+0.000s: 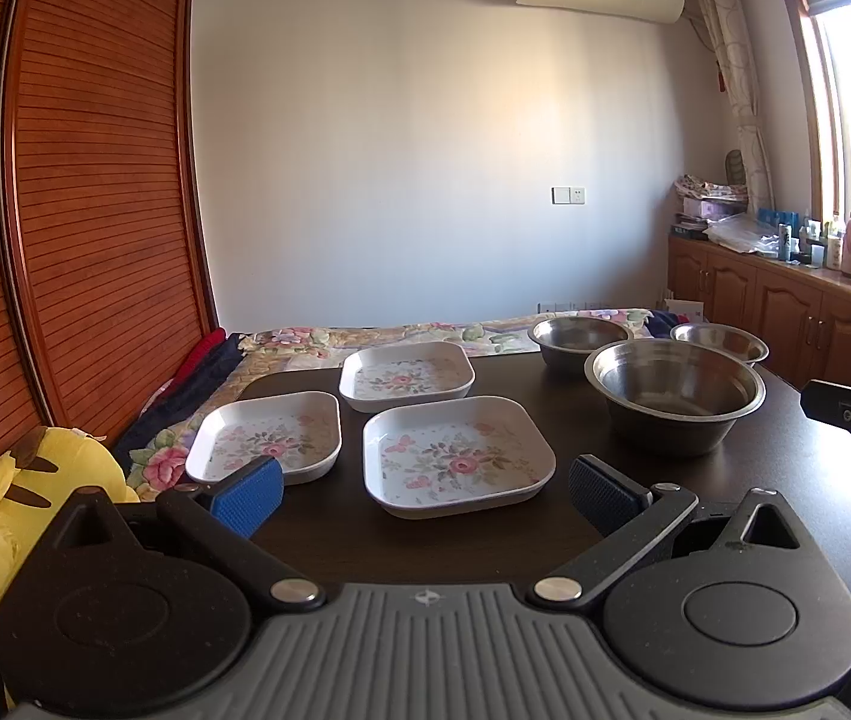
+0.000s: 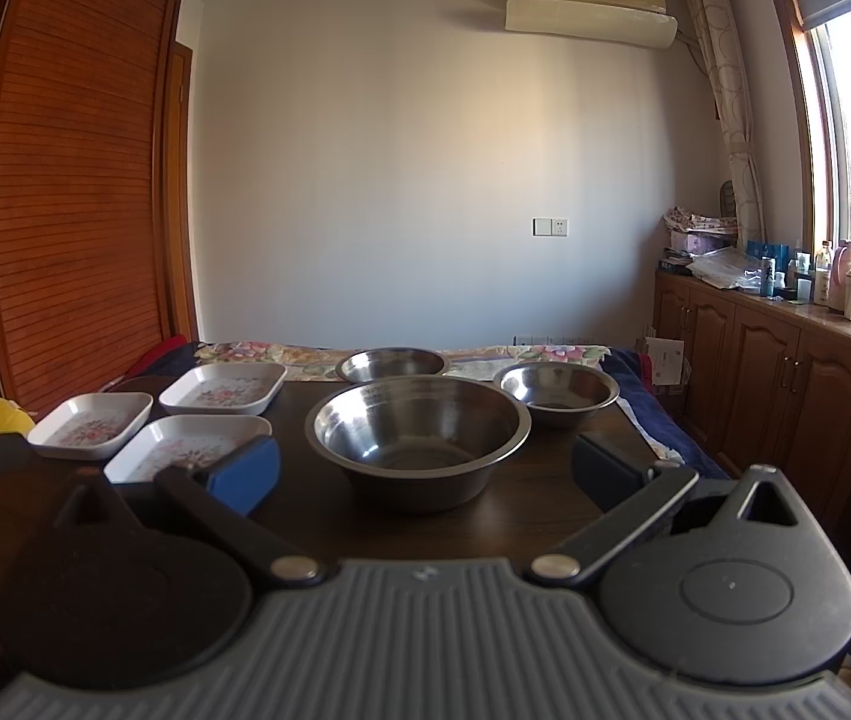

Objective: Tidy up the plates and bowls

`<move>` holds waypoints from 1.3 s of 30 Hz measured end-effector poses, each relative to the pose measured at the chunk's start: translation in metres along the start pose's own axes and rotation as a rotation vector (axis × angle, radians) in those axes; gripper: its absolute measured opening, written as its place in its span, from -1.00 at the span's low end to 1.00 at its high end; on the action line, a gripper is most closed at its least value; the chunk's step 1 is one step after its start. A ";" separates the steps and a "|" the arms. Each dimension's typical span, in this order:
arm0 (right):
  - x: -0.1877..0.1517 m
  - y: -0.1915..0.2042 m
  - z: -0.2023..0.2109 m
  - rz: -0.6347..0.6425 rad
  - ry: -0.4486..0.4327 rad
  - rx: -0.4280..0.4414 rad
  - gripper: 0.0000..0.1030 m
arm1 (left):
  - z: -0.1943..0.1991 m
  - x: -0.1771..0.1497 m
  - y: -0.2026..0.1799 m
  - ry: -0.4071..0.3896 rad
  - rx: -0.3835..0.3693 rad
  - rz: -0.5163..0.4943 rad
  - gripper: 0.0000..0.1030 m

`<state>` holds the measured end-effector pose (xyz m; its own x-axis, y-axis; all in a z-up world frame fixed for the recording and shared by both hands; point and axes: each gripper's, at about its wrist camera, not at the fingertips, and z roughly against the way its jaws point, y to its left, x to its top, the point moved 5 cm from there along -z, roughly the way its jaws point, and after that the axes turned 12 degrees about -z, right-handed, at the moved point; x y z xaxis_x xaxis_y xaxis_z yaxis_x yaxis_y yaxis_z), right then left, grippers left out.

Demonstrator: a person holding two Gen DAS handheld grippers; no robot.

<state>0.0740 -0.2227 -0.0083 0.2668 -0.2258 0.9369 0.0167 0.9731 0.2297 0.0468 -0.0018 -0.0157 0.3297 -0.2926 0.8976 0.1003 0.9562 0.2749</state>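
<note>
Three white square floral plates lie on the dark table point(image 1: 785, 480): a near one point(image 1: 458, 456), a left one point(image 1: 266, 435) and a far one point(image 1: 406, 375). Three steel bowls stand to the right: a large one point(image 1: 674, 393), a far one point(image 1: 578, 336) and a small one point(image 1: 719, 343). My left gripper point(image 1: 425, 495) is open and empty, just short of the near plate. My right gripper point(image 2: 425, 471) is open and empty, just short of the large bowl point(image 2: 417, 435). The plates point(image 2: 185, 441) sit to its left.
A bed with a floral quilt point(image 1: 401, 333) lies behind the table. A yellow plush toy point(image 1: 17, 510) sits at the left by a wooden wardrobe point(image 1: 77, 210). Wooden cabinets point(image 2: 785, 384) with bottles line the right wall under the window.
</note>
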 end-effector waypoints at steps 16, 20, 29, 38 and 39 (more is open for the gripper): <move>0.000 -0.002 0.002 -0.001 -0.002 0.001 1.00 | 0.000 0.000 0.000 0.000 0.001 -0.001 1.00; 0.000 -0.001 0.002 -0.001 -0.003 0.000 1.00 | 0.000 0.000 -0.001 -0.001 0.000 0.000 1.00; 0.001 -0.003 0.005 -0.001 -0.003 -0.001 1.00 | 0.000 0.000 -0.001 0.000 0.000 -0.001 1.00; 0.001 -0.003 0.004 0.000 -0.004 0.000 1.00 | 0.000 0.000 -0.001 0.000 0.001 0.000 1.00; 0.001 -0.004 0.004 0.000 -0.004 0.000 1.00 | 0.000 0.000 -0.001 0.000 0.000 -0.001 1.00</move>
<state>0.0699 -0.2267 -0.0069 0.2631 -0.2261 0.9379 0.0167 0.9731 0.2299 0.0466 -0.0028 -0.0161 0.3297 -0.2932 0.8974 0.1001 0.9560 0.2756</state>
